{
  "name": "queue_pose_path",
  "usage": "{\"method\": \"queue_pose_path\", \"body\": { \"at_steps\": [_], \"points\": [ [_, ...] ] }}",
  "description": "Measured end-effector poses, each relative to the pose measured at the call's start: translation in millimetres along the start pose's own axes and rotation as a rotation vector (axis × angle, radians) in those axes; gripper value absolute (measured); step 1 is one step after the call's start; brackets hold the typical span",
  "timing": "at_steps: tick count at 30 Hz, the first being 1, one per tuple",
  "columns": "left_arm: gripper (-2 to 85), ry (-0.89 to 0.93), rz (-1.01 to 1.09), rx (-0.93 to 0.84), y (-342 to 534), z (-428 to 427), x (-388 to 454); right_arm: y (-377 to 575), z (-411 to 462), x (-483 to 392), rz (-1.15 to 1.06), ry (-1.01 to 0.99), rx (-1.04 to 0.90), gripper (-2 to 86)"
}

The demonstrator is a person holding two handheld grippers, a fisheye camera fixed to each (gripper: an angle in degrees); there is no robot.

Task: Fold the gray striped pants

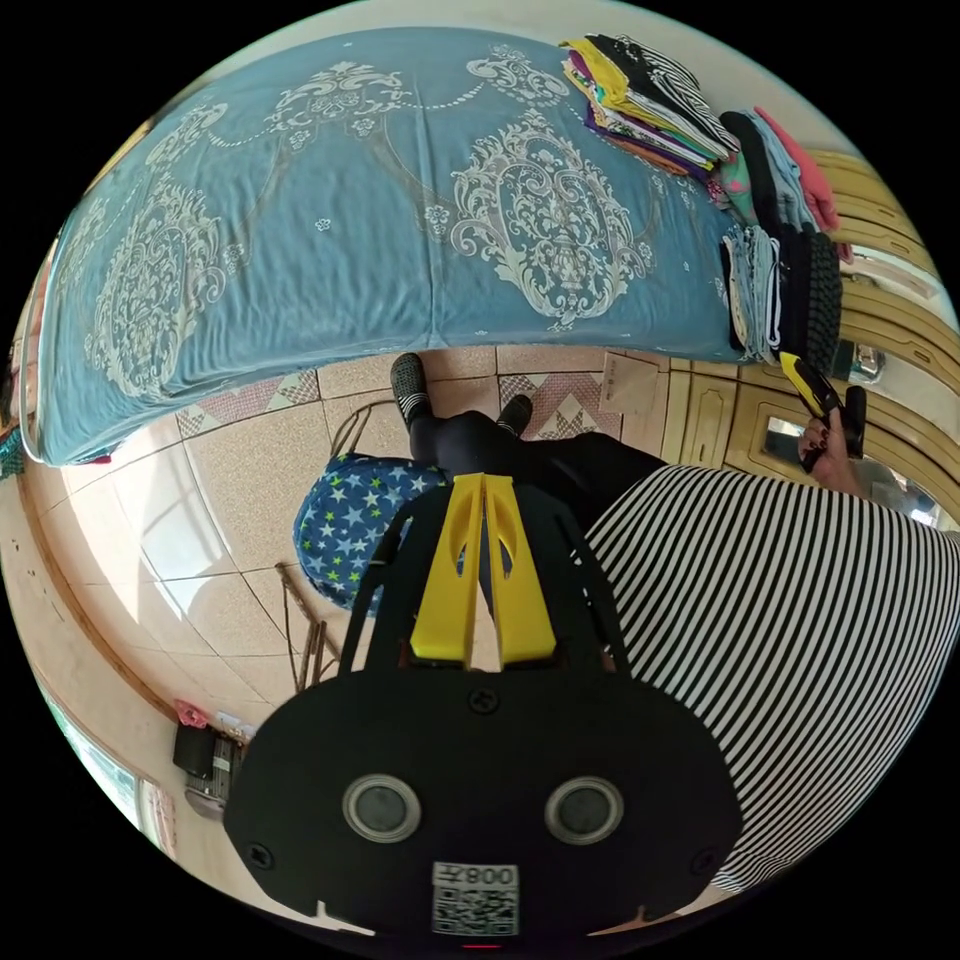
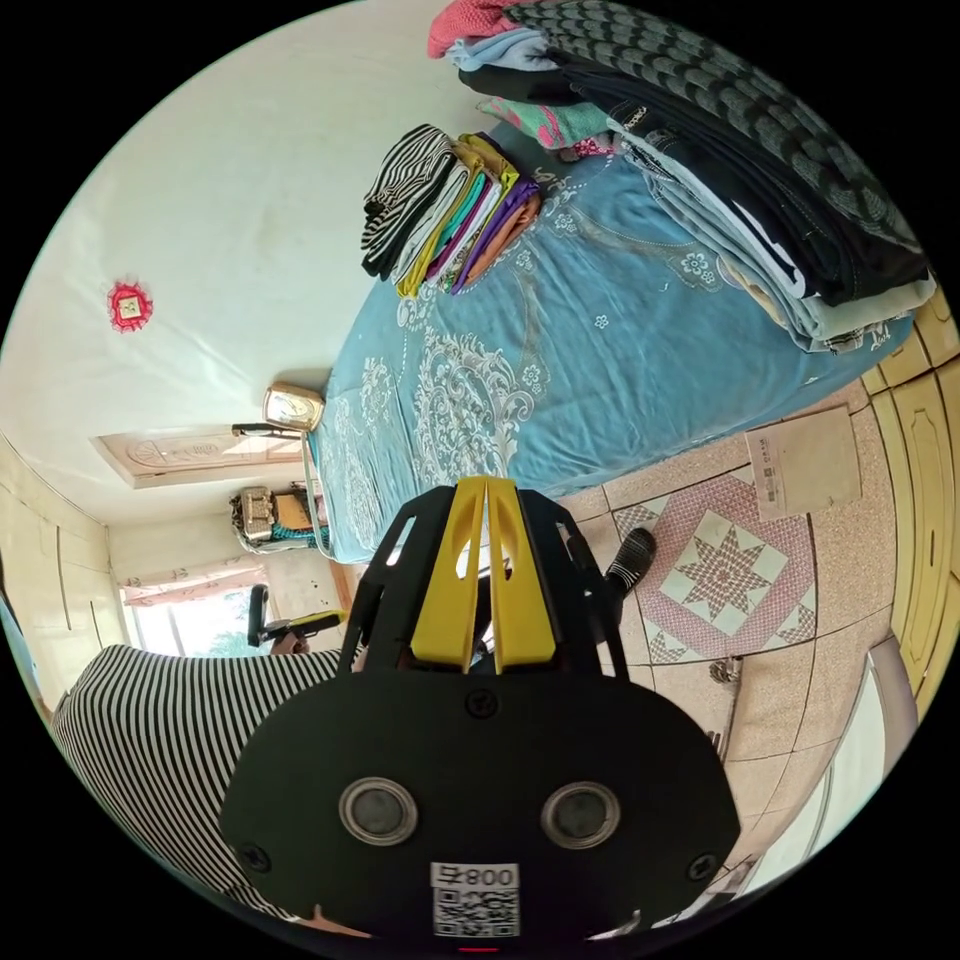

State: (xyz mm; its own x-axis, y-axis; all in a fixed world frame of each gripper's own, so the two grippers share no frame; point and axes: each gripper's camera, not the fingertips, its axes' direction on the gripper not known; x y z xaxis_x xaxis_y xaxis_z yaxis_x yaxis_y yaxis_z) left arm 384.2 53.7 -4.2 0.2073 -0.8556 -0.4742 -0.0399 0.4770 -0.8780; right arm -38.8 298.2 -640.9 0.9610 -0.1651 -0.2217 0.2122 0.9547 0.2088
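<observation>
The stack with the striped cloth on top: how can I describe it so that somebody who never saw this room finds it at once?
Start from the bed with the blue patterned cover. Two heaps of folded clothes sit on it near one end. The stack with the striped cloth on top is the smaller one by the wall, with bright yellow, purple and orange layers, while the bigger pile beside it is mostly dark and grey.

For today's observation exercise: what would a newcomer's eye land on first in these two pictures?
First, the blue patterned bedspread stretched across the bed, bare in the middle. Next, the stacks of folded clothes piled at one end of it, with a smaller colourful stack beside them. Close up, each view has yellow fingers closed together, held above the tiled floor next to a person's striped top.
</observation>
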Motion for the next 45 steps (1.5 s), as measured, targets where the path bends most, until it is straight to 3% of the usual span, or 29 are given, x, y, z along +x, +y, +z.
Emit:
{"method": "queue_pose_path", "body": {
  "at_steps": [6, 14, 29, 38, 45],
  "points": [
    [0.1, 0.066, 0.057, 0.008, -48, -22, -44, -16, 46, -43, 0.006, 0.011, -0.008, 0.2],
    [0.0, 0.336, 0.195, 0.067, -148, -71, -119, -69, 128, -163, -0.094, 0.048, 0.034, 2.5],
    [0.2, 0.521, 0.316, 0.041, -272, -83, -160, -233, 214, -328, -0.379, 0.287, 0.221, 8.0],
    [0.2, 0.614, 0.296, 0.005, -309, -58, -181, -320, 275, -371, -0.434, 0.408, 0.291, 9.1],
    [0.3, 0.63, 0.307, 0.008, -338, -56, -200, -339, 318, -373, -0.426, 0.521, 0.241, 9.2]
  ]
}}
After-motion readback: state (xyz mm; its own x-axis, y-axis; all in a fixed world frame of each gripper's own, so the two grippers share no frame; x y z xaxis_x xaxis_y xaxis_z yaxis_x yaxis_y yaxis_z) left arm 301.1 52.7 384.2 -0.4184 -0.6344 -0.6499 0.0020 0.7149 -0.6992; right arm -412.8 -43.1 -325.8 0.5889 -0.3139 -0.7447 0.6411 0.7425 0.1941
